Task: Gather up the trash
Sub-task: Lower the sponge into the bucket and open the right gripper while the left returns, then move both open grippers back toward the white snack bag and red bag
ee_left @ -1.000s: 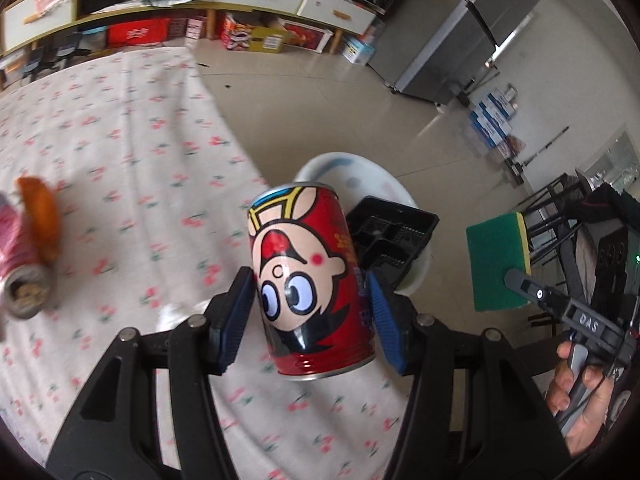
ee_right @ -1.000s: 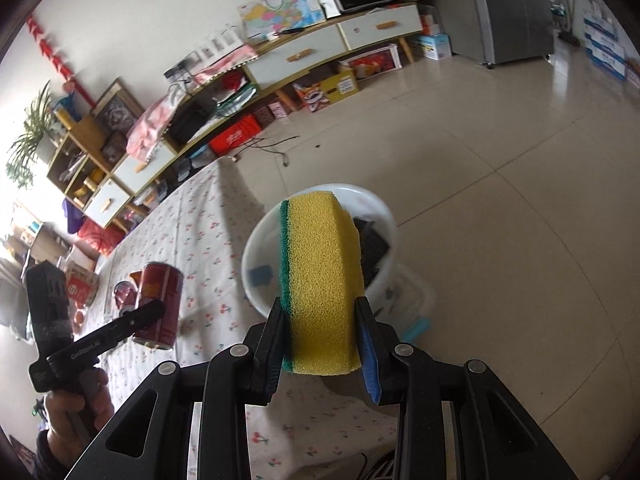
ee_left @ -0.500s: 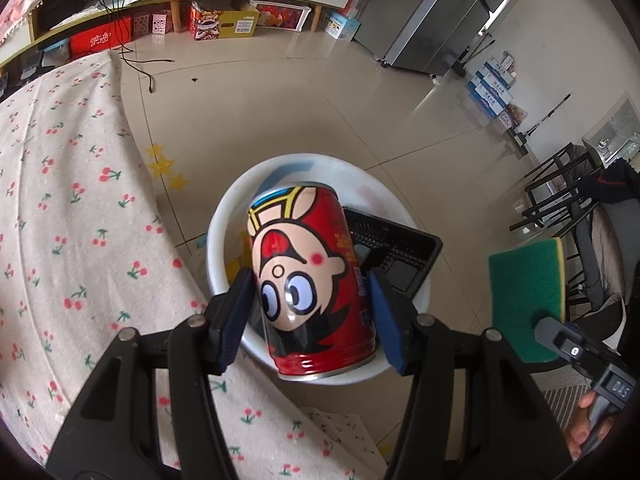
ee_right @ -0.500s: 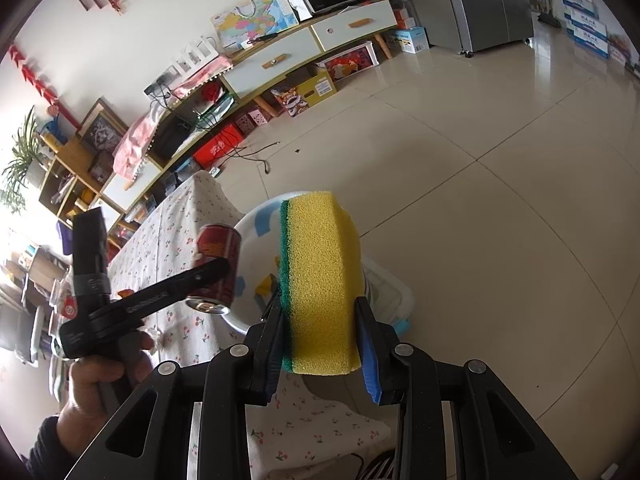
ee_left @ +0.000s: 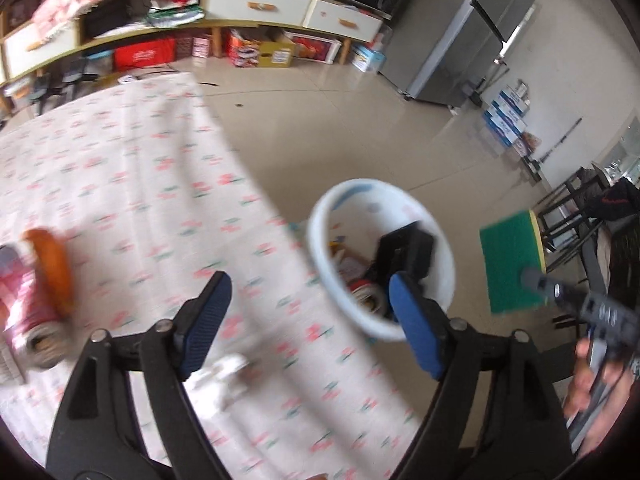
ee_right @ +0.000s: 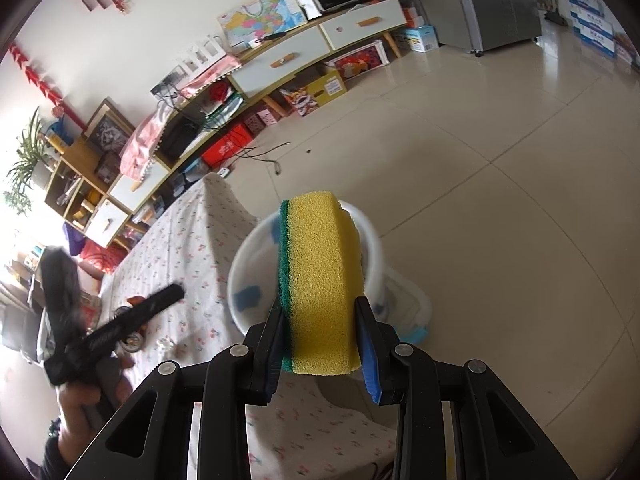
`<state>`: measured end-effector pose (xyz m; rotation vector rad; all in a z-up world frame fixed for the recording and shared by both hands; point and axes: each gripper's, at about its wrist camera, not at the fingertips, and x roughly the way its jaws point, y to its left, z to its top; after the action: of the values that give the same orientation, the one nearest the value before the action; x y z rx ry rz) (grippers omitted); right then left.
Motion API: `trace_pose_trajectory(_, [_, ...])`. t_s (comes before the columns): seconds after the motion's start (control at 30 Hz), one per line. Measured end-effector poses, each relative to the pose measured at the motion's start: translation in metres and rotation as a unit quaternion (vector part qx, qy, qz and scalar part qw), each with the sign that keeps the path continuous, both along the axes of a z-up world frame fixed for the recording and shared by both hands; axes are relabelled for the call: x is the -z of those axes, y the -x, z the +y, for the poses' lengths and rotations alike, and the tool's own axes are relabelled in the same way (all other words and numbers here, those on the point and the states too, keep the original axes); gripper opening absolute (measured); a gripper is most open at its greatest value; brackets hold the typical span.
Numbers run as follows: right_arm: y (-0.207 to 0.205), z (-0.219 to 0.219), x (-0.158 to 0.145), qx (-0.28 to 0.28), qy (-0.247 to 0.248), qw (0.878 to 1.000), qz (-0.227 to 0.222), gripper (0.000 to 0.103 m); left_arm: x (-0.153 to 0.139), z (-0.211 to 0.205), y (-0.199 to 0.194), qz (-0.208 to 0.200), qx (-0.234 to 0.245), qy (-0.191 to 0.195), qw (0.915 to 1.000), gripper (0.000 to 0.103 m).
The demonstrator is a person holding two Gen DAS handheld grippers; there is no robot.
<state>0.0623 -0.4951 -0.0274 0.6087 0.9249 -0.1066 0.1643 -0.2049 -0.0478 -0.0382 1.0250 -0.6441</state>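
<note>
My left gripper is open and empty above the table edge, beside the white bin. The red cartoon can lies inside the bin next to a black plastic tray. My right gripper is shut on a yellow and green sponge, held above the white bin. The sponge also shows in the left wrist view. The left gripper shows blurred in the right wrist view.
The table with the cherry-print cloth holds a pink can lying on its side with an orange object and a small white piece. A low cabinet and a fridge stand across the tiled floor.
My left gripper opened and let the red can drop into the white bin, then swung back left over the table. My right gripper keeps the sponge over the bin.
</note>
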Motion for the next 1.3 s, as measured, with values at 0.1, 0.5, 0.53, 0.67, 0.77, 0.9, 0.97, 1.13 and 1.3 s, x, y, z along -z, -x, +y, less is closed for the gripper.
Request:
trace_pose_trajectory(0.1, [-0.017,0.014,-0.001,-0.015,-0.007,1.000,-0.003,0.033,-0.003,0.030,0.005,-0.004,-0.016,-0.012,0.9998,0.082])
trace_pose_trajectory(0.5, [-0.076,0.061,0.021,-0.035,0.004,0.999,0.037,0.034,-0.007,0.132,0.017,-0.020,-0.075,-0.044,0.9960,0.087])
trace_pose_trajectory(0.53, [-0.078,0.062,0.023,-0.034,0.007,0.999,0.042,0.034,-0.007,0.137,0.017,-0.020,-0.078,-0.048,0.9956,0.087])
trace_pose_trajectory(0.67, [-0.085,0.063,0.033,-0.026,0.013,0.998,0.061,0.035,-0.007,0.160,0.019,-0.020,-0.090,-0.055,0.9942,0.088])
trace_pose_trajectory(0.77, [-0.088,0.062,0.040,-0.018,0.018,0.997,0.074,0.036,-0.007,0.175,0.021,-0.020,-0.097,-0.056,0.9936,0.088])
trace_pose_trajectory(0.9, [-0.091,0.061,0.040,-0.003,0.032,0.996,0.077,0.036,-0.008,0.191,0.021,-0.020,-0.102,-0.061,0.9927,0.088])
trace_pose_trajectory(0.97, [-0.091,0.060,0.040,0.004,0.037,0.996,0.080,0.049,-0.009,0.198,0.019,-0.018,-0.106,-0.062,0.9923,0.089])
trace_pose_trajectory(1.13, [-0.088,0.064,0.032,0.004,0.033,0.997,0.071,0.059,-0.011,0.214,0.018,-0.016,-0.119,-0.066,0.9905,0.091])
trace_pose_trajectory(1.3, [-0.088,0.082,0.018,-0.015,0.053,0.997,0.063,0.065,-0.012,0.226,0.015,-0.005,-0.130,-0.070,0.9891,0.092])
